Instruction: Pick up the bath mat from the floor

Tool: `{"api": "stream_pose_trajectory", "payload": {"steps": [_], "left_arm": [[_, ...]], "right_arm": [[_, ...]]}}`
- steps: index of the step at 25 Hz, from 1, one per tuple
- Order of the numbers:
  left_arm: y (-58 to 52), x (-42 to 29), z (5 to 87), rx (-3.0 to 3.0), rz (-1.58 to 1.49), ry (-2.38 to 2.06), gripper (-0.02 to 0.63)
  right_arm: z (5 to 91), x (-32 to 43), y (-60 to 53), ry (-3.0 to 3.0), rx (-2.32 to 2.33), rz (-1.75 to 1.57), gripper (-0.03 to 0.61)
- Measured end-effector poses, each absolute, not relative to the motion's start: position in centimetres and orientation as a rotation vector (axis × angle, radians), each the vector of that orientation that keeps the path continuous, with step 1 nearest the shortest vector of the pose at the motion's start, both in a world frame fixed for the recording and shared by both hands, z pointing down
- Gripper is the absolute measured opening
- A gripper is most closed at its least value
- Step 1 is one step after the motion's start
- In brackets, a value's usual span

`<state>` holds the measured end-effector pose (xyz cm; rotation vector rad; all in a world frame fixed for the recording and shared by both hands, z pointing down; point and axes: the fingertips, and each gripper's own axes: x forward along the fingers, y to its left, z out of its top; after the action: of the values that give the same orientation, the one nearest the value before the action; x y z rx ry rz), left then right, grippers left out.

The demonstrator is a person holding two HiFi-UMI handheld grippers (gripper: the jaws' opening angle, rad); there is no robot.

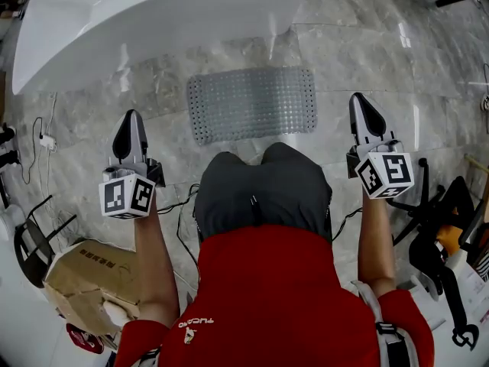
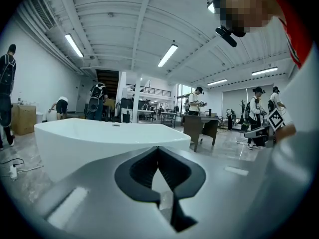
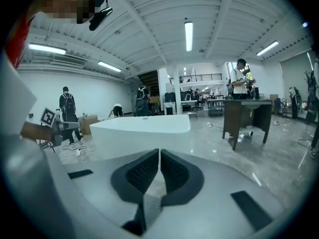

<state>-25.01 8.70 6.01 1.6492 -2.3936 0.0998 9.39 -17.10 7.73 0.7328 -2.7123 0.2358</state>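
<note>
A grey studded bath mat [image 1: 252,103] lies flat on the marble floor in front of the white bathtub [image 1: 153,21] in the head view. My left gripper [image 1: 131,121] hangs left of the mat, shut and empty. My right gripper [image 1: 361,102] hangs right of the mat, also shut with nothing in it. Both are apart from the mat. In the left gripper view my left gripper [image 2: 158,149] points level at the bathtub [image 2: 99,138]. In the right gripper view my right gripper [image 3: 159,152] faces the bathtub [image 3: 144,133]. The mat is hidden in both gripper views.
A cardboard box [image 1: 84,277] sits at the lower left beside a dark stand [image 1: 34,232] and cables. Black equipment [image 1: 447,235] stands at the right. People [image 2: 6,88] and a dark table [image 3: 244,118] stand farther off in the hall.
</note>
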Motion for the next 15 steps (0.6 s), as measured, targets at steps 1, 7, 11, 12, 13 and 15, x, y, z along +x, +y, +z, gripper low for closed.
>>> {"api": "stream_pose_trajectory", "payload": {"steps": [1,7,11,12,13,15], "left_arm": [[8.6,-25.2,7.1,1.645,0.103,-2.385,0.006],[7.9,-25.9,13.1,1.627,0.126,-2.346,0.006],[7.7,-26.6,17.0,1.625,0.137,-2.323,0.007],[7.7,-26.8,17.9,1.622,0.141,-2.32,0.008],[7.7,-27.0,18.9,1.616,0.144,-2.316,0.008],[7.8,-27.3,20.7,1.597,0.147,-2.31,0.008]], "right_arm": [[8.6,9.2,-17.2,-2.704,0.73,0.239,0.003],[14.1,8.9,-17.7,-2.659,0.712,0.265,0.003],[17.9,8.7,-18.0,-2.634,0.709,0.277,0.005],[18.8,8.7,-18.1,-2.627,0.71,0.279,0.005],[19.7,8.7,-18.2,-2.62,0.71,0.281,0.005],[21.5,8.8,-18.4,-2.603,0.711,0.289,0.005]]}}
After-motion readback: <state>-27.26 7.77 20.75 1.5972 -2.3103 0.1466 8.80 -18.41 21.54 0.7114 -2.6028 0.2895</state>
